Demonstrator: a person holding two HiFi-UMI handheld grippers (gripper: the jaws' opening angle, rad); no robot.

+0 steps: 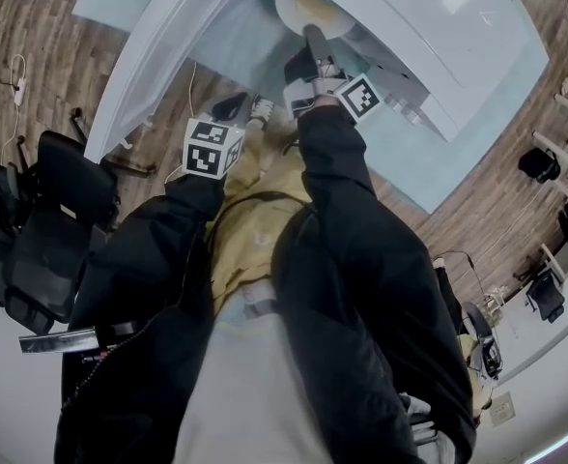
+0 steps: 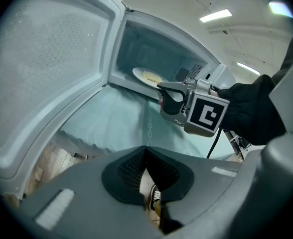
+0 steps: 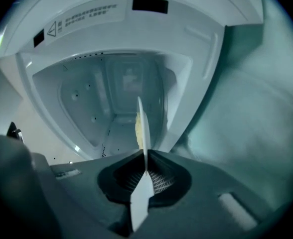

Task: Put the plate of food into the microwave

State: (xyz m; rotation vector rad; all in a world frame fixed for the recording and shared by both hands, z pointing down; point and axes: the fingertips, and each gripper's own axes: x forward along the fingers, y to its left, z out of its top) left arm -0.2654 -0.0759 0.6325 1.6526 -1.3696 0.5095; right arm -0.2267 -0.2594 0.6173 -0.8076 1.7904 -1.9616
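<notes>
White round plate (image 2: 145, 76) with pale yellow food on it is at the mouth of the white microwave oven (image 2: 151, 49). Its far part is already inside the cavity, and its near rim is clamped between the jaws of the right gripper (image 2: 167, 89). Whether the plate touches the cavity floor, I cannot tell.

In the head view, black office chairs (image 1: 33, 230) stand at the far left on the brown wooden floor (image 1: 62, 37). Next comes the white microwave door (image 1: 158, 56), swung fully open to the left. The table under the oven is covered with a pale teal cloth (image 2: 111, 128).

The left gripper (image 2: 146, 171) is held back from the oven and points downwards. Its jaws are together with nothing between them; behind them only the floor and a black-and-white shoe (image 2: 155, 197) show.

To the right of it, the right gripper (image 1: 311, 39) reaches toward the cavity at the end of a black sleeve (image 1: 337, 153). In the right gripper view the plate (image 3: 142, 128) shows edge-on between the closed pads, with the empty white cavity (image 3: 111, 98) just ahead.
</notes>
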